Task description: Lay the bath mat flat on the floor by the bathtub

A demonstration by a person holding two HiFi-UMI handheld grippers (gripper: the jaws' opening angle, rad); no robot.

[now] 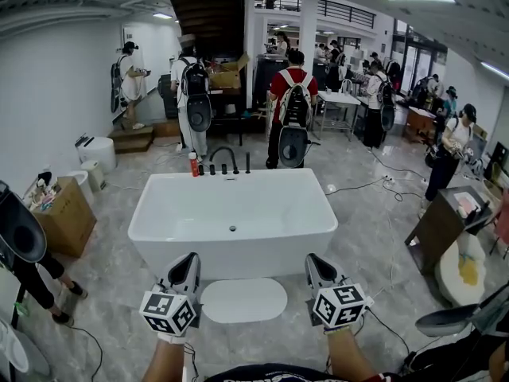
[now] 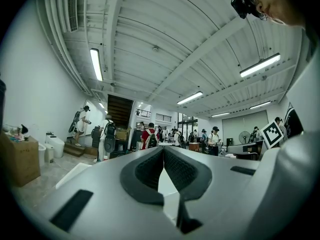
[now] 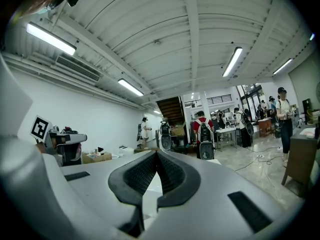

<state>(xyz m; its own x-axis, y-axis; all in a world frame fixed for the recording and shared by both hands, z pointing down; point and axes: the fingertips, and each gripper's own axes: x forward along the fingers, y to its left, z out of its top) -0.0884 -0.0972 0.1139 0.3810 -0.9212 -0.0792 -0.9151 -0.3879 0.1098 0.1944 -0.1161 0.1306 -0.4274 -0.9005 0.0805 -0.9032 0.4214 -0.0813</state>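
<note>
A white, rounded bath mat [image 1: 243, 299] lies flat on the grey tiled floor, right in front of the white bathtub [image 1: 159, 213]. My left gripper [image 1: 188, 259] is held just left of the mat and my right gripper [image 1: 316, 259] just right of it, both above the floor and pointing toward the tub. In the left gripper view the left gripper [image 2: 163, 149] has its dark pads meeting at the tip with nothing between them. The right gripper [image 3: 157, 153] looks the same in its own view, shut and empty. Neither gripper touches the mat.
Black taps [image 1: 223, 162] and a red bottle [image 1: 193, 164] stand on the tub's far rim. A cardboard box [image 1: 67, 213] sits at the left, a toilet [image 1: 97, 151] behind it. A wooden cabinet [image 1: 436, 229] stands at the right. Cables [image 1: 374, 183] cross the floor. Several people stand beyond the tub.
</note>
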